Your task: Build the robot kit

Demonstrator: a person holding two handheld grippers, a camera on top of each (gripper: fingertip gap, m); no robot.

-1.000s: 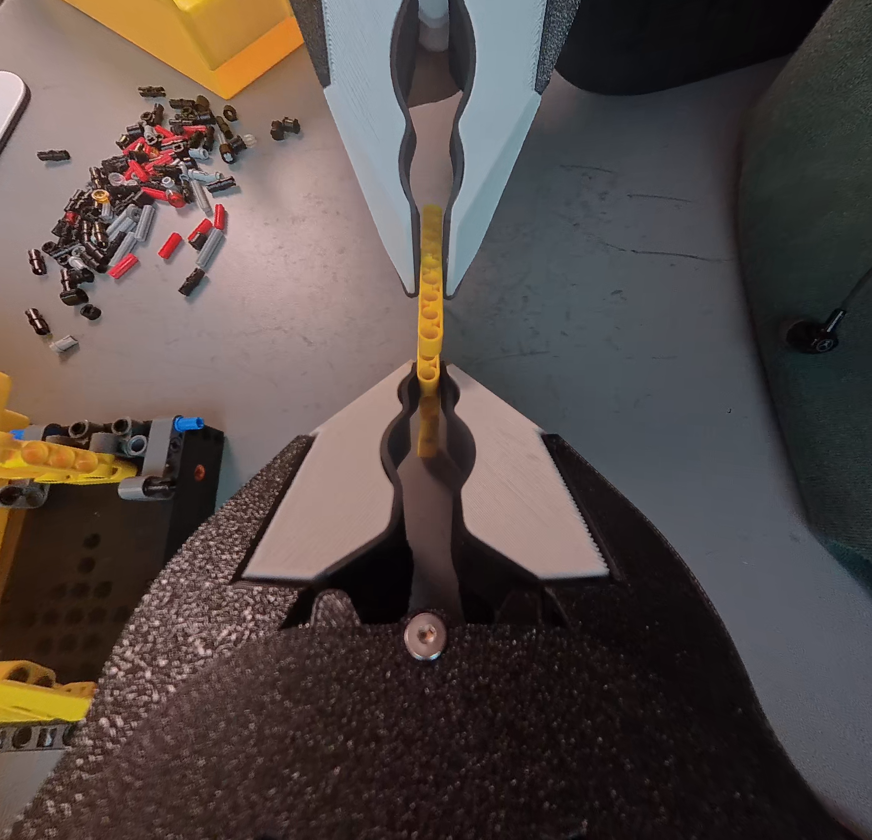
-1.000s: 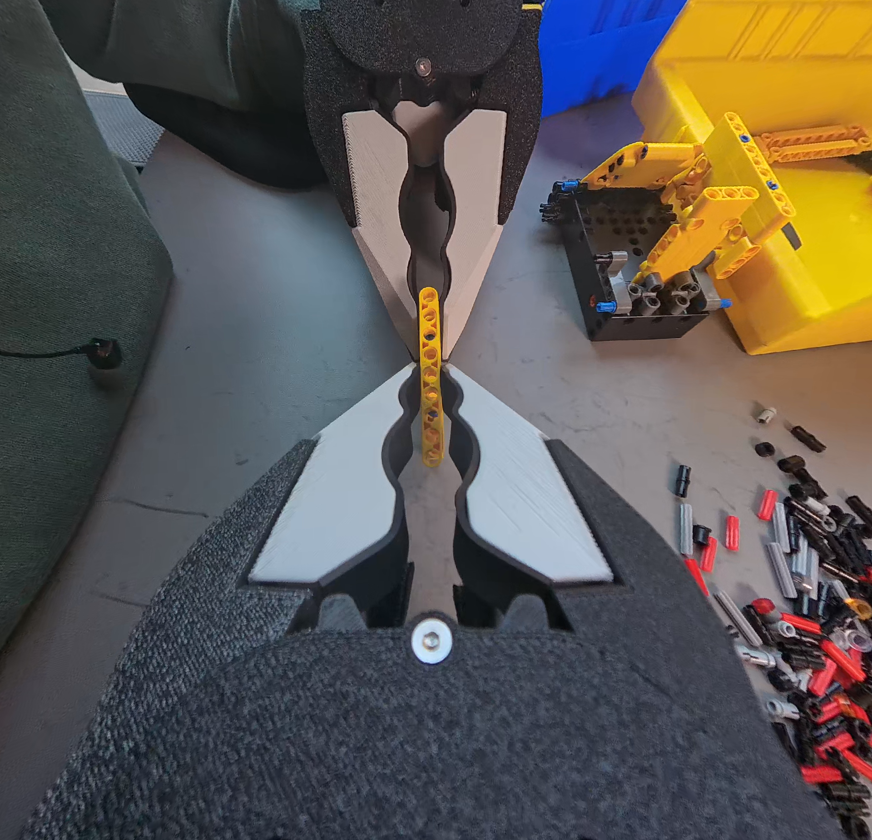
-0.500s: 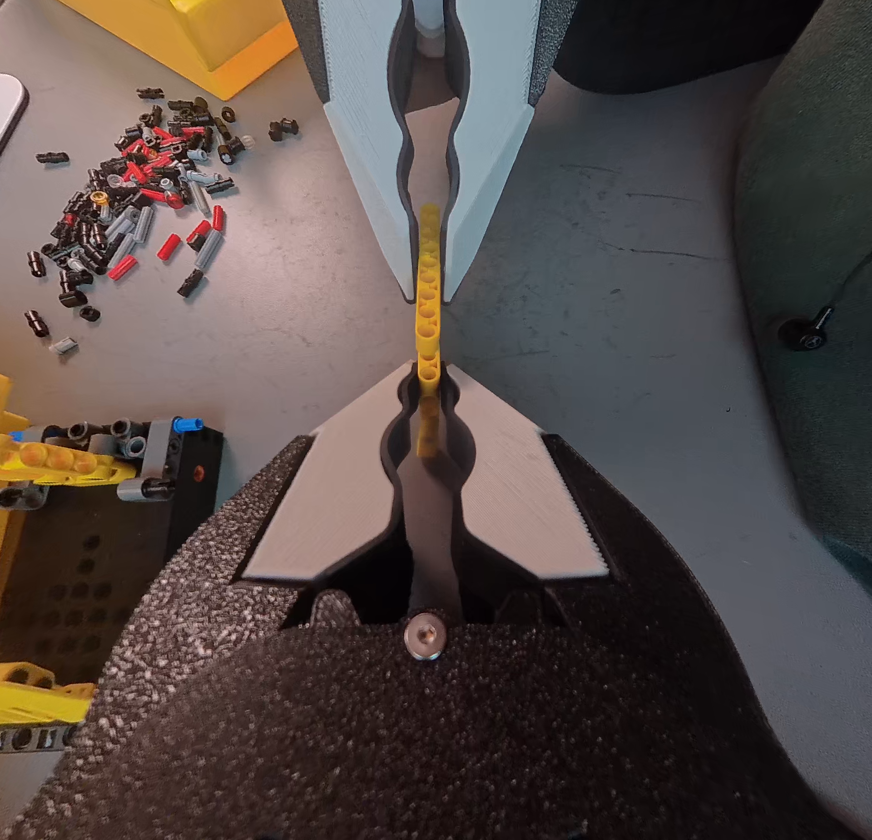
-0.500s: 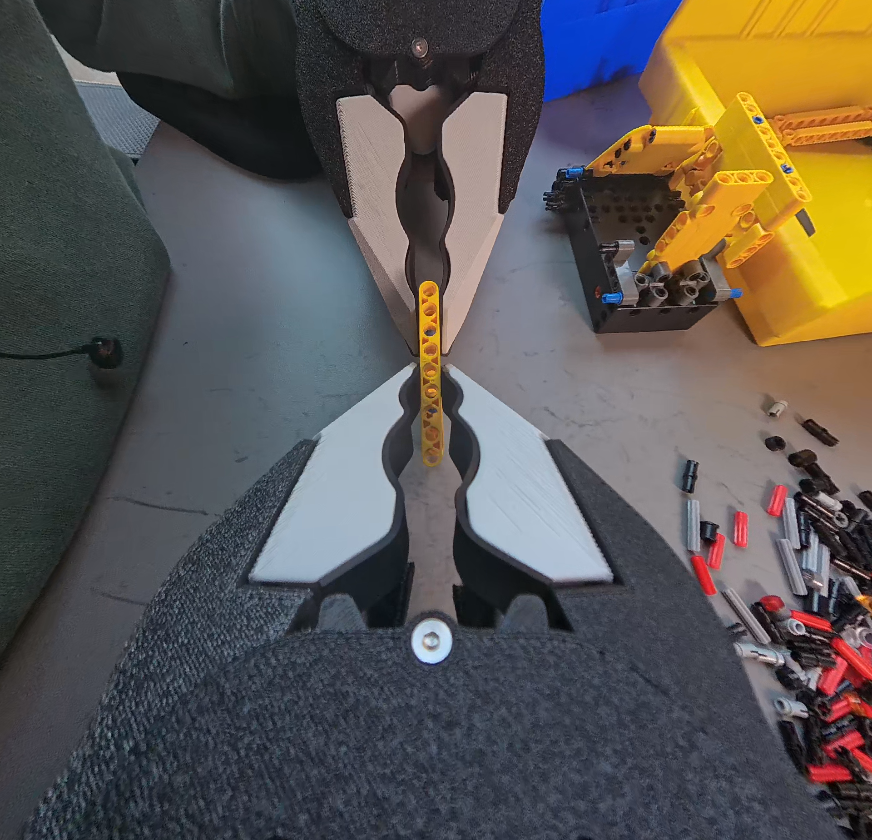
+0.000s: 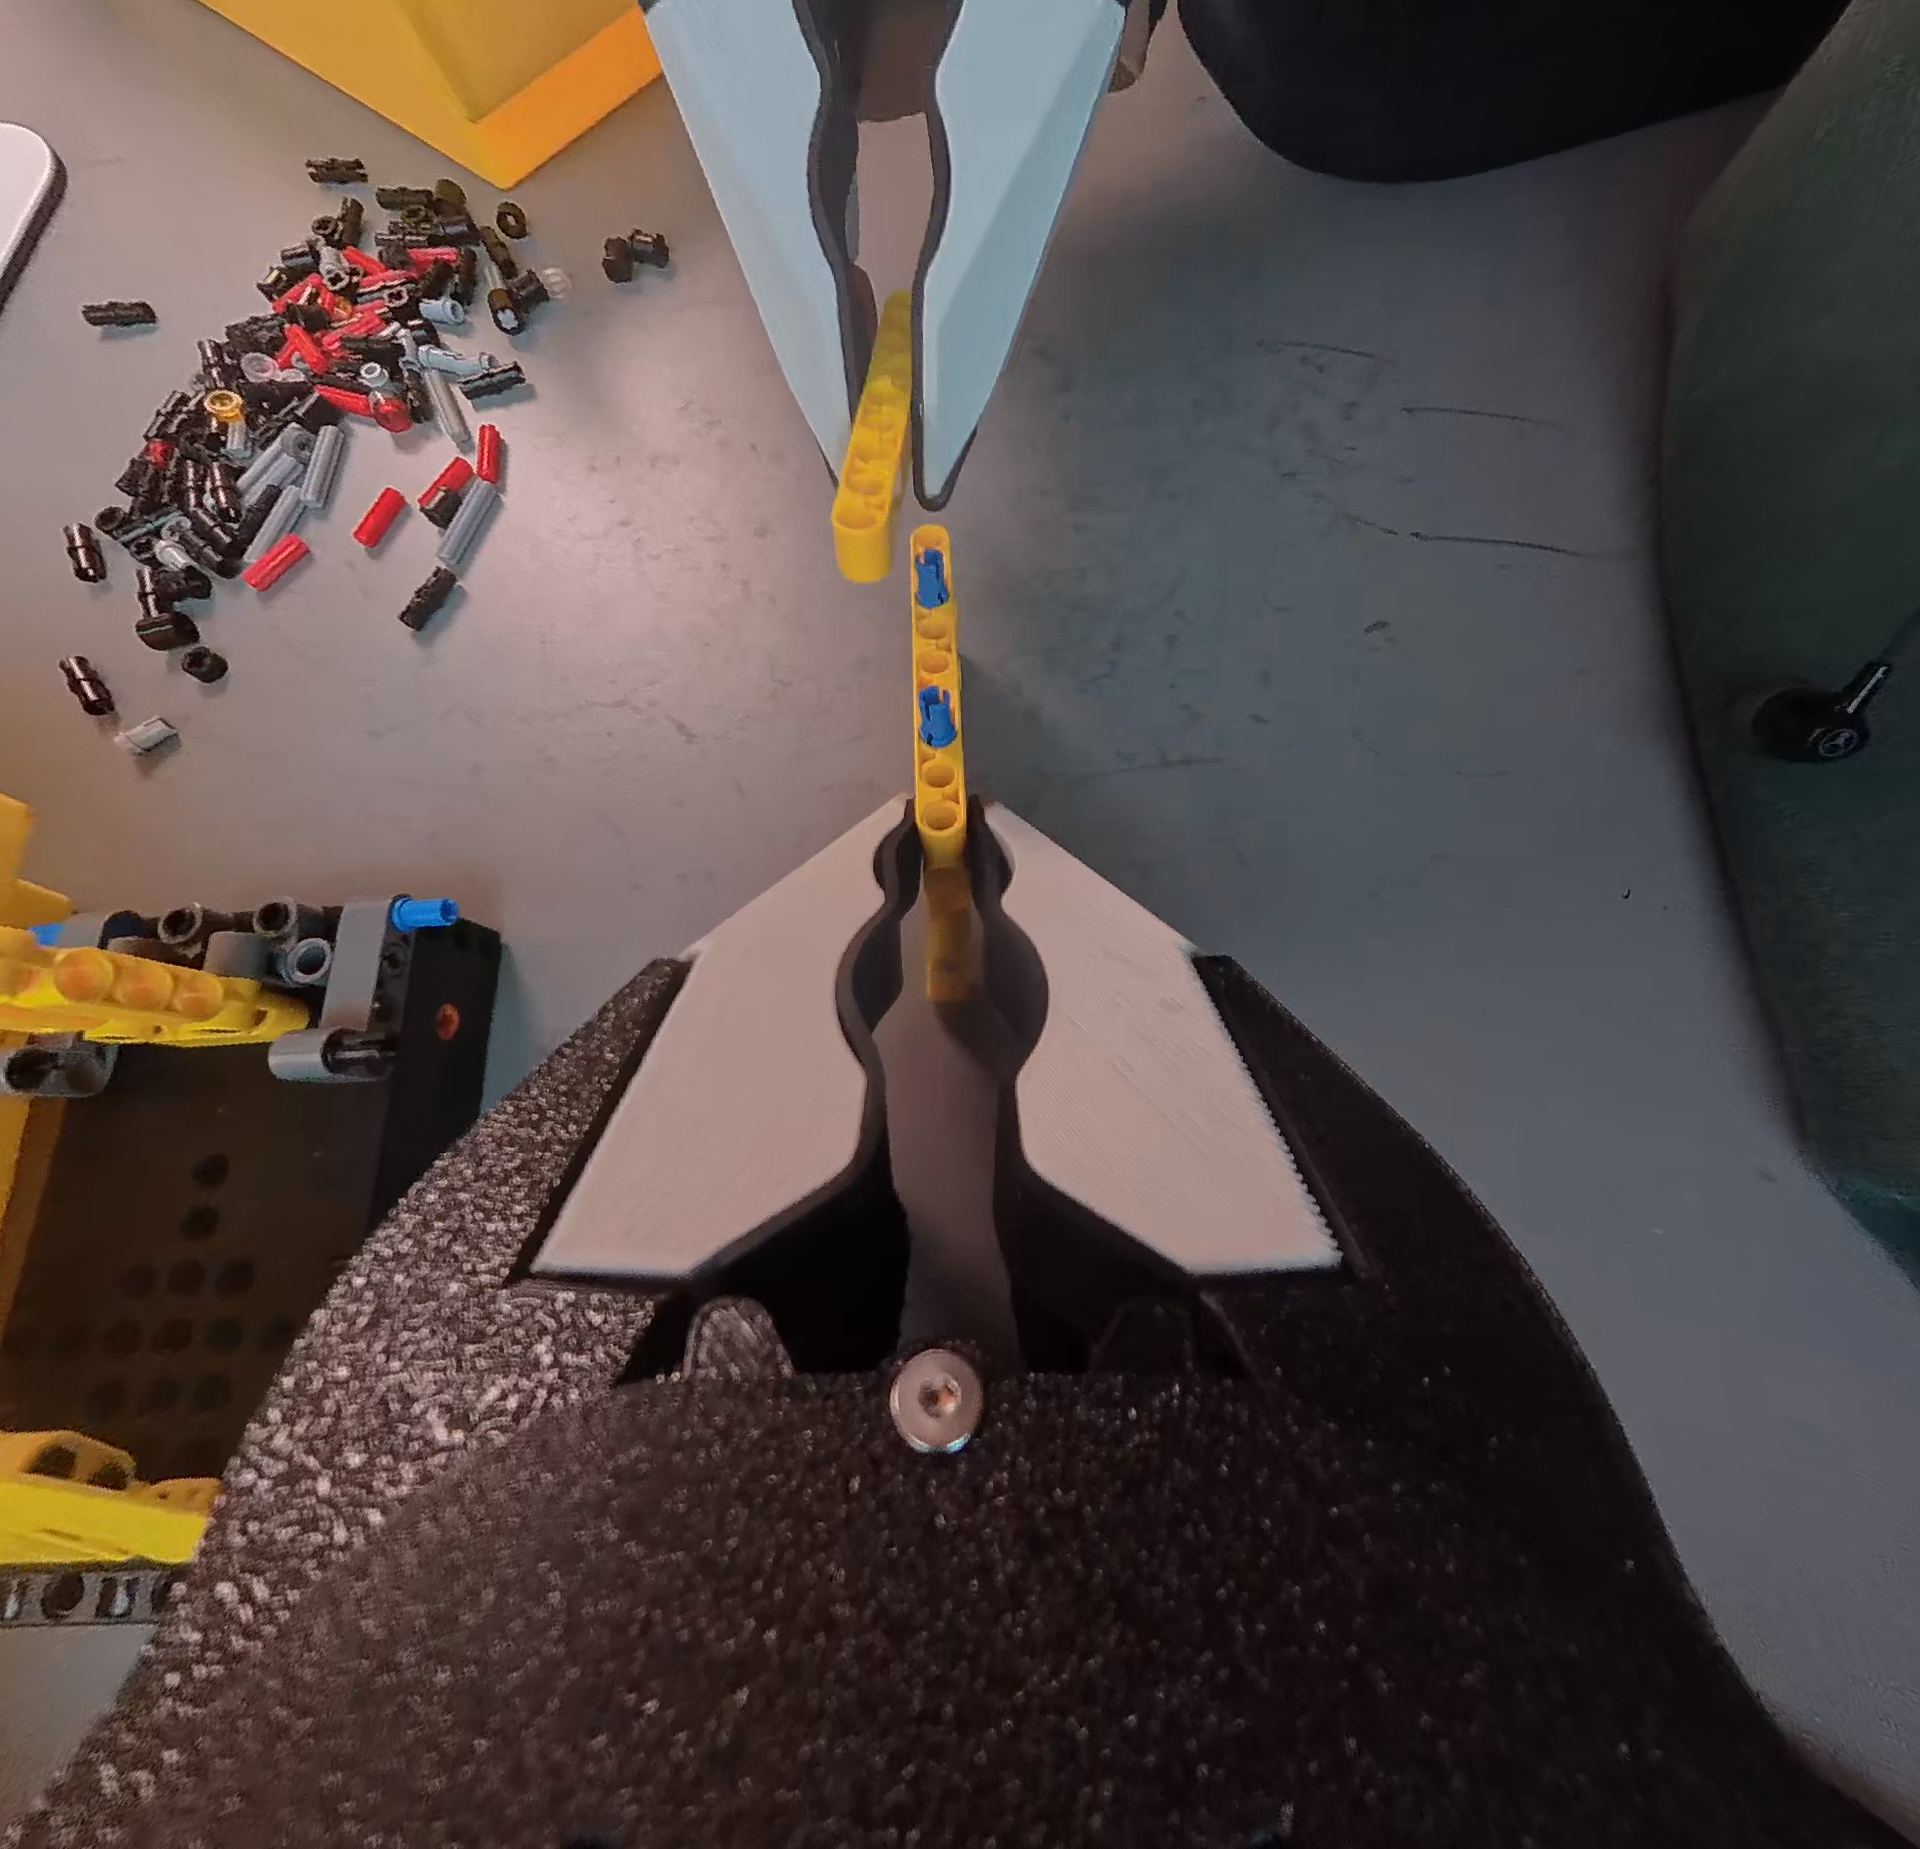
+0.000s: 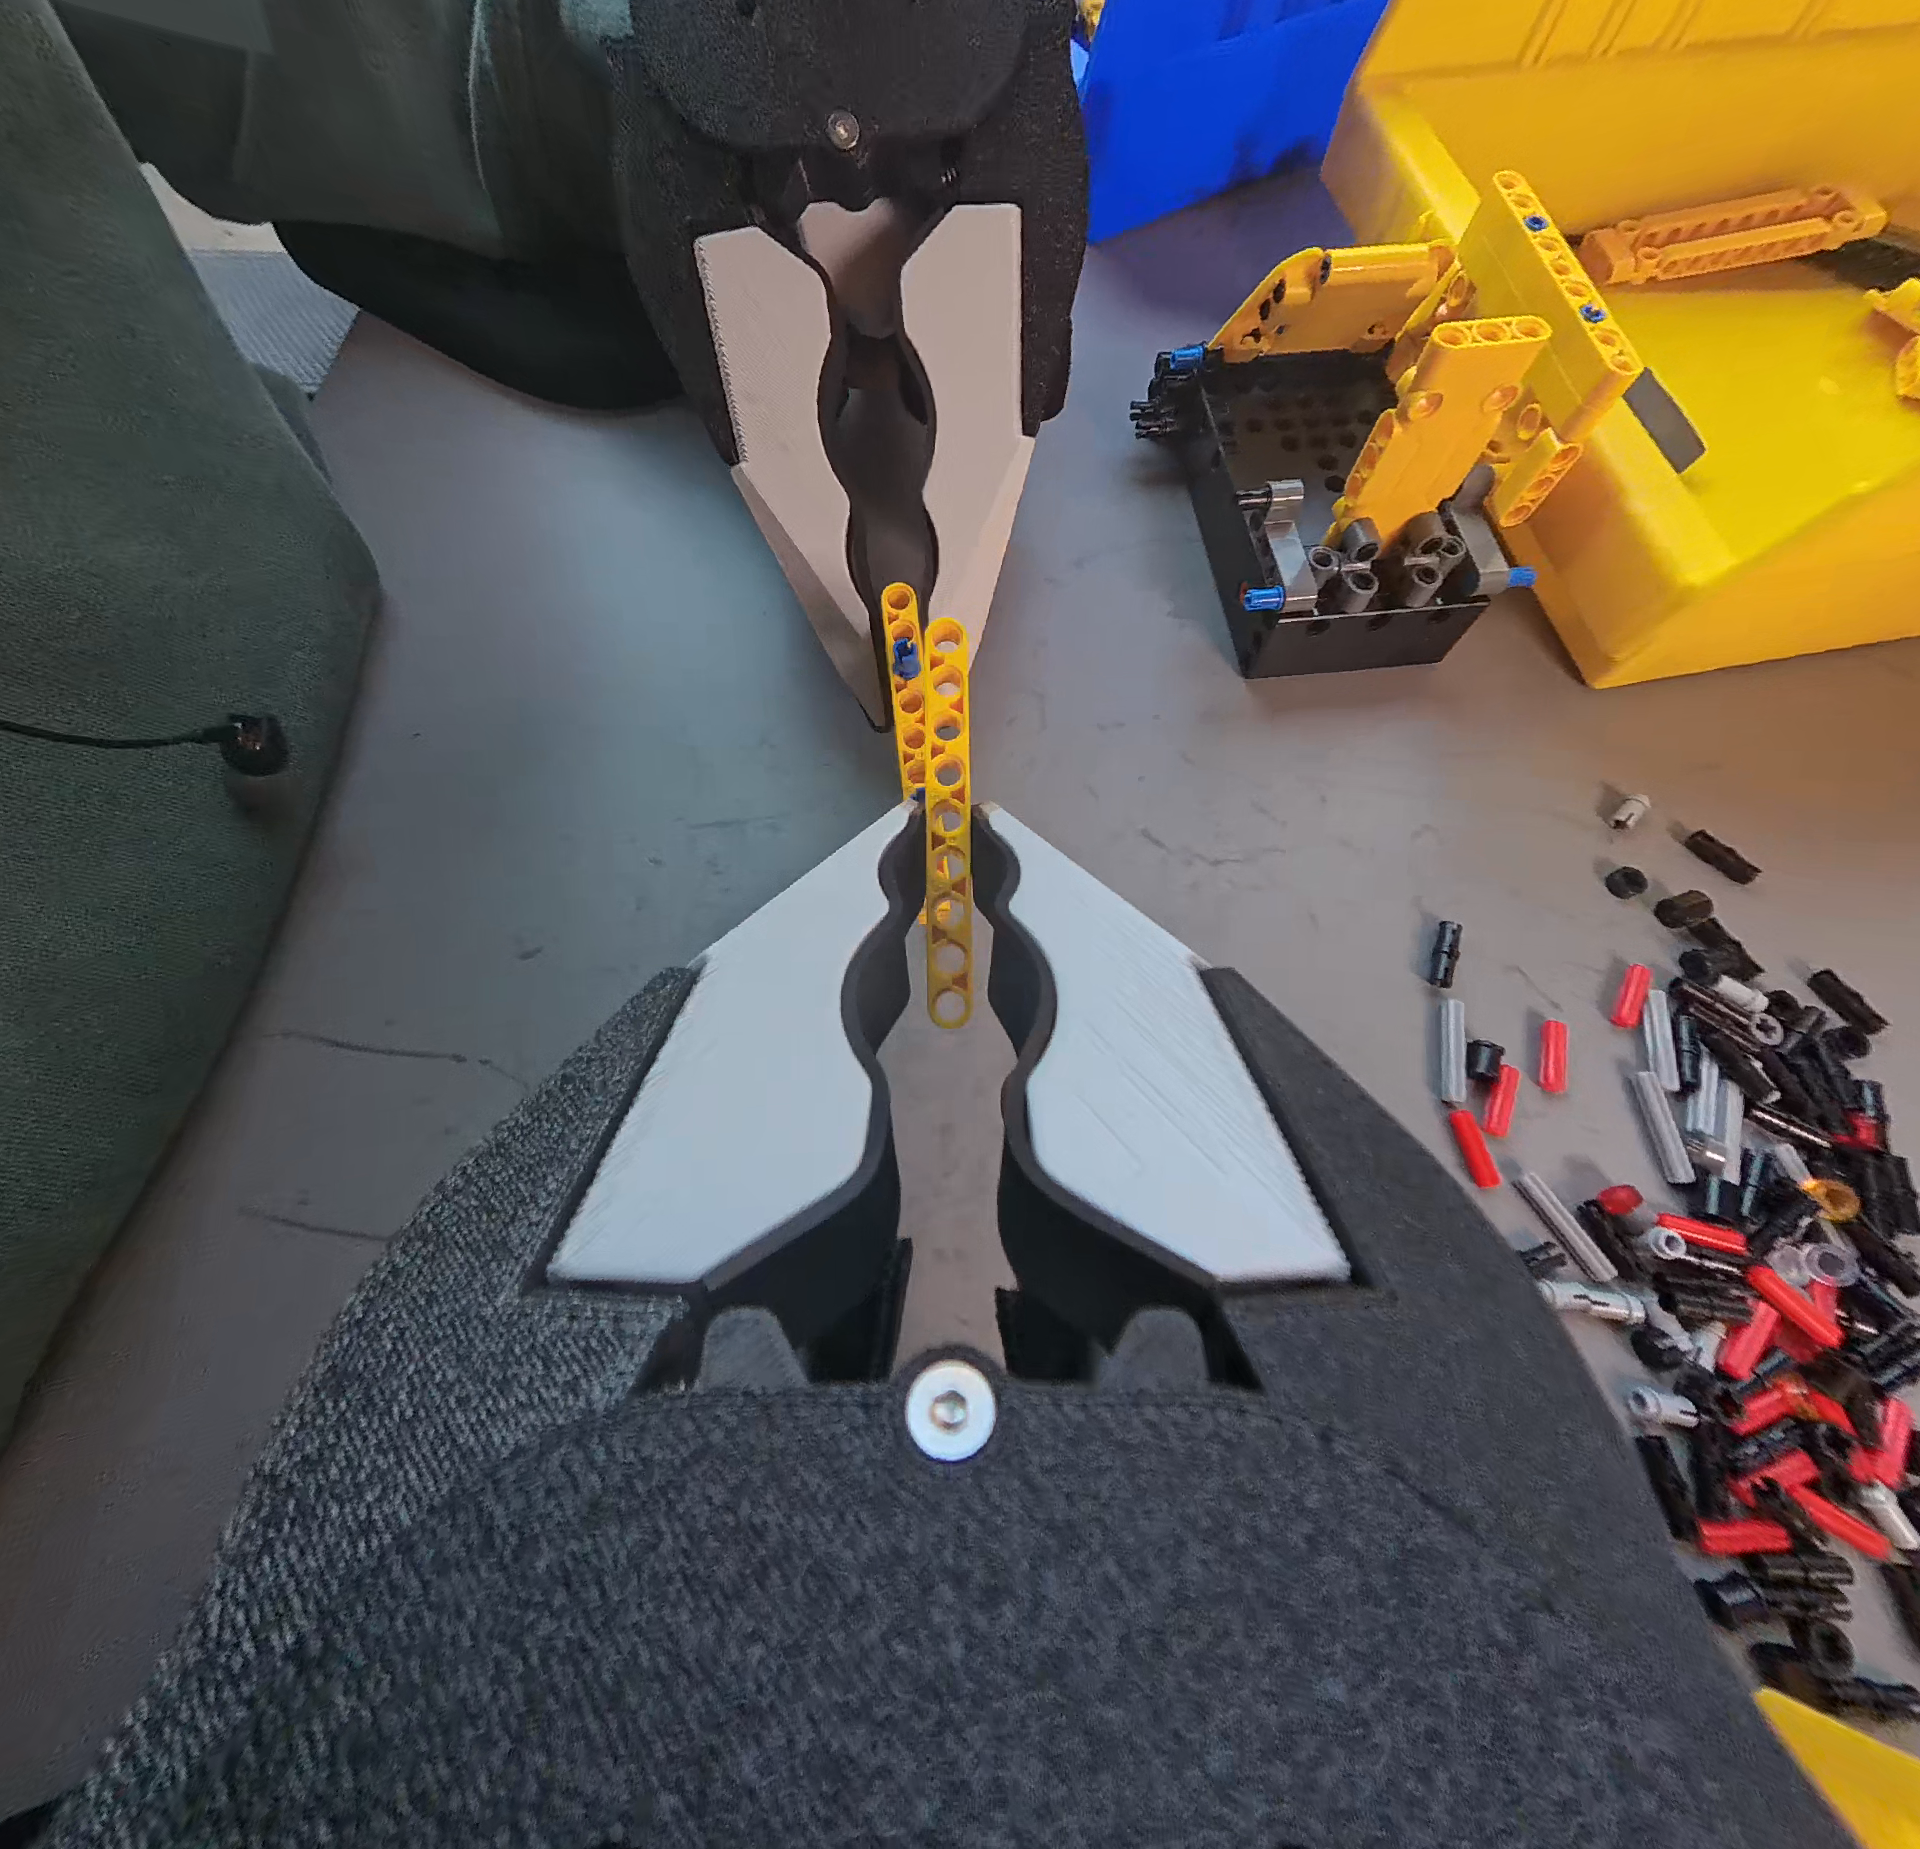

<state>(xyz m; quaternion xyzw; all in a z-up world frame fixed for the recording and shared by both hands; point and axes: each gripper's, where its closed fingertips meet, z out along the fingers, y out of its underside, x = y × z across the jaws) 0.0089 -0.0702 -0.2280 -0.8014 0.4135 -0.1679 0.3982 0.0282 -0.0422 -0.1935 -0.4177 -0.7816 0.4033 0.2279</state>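
Two yellow beams, one per gripper, meet tip to tip above the grey tabletop (image 5: 1299, 656). We see the left gripper (image 5: 943, 812) pinching the beam with blue pins (image 5: 935, 677), and the right gripper (image 6: 948, 812) pinching the plain beam (image 6: 948, 833). A heap of small pins (image 6: 1766, 1228) lies toward the right edge, a half-built model (image 6: 1371, 511) by the yellow bin (image 6: 1714, 469).

Each camera sits just behind its own gripper, looking forward and down along the fingers at the grey table (image 5: 1299, 573), close above it. The two views face each other: the left gripper (image 5: 943, 812) sees the right gripper (image 5: 899, 495) opposite, and the reverse. Both share the two beams, the pin pile (image 6: 1766, 1207) and the black-and-yellow model (image 6: 1382, 511).
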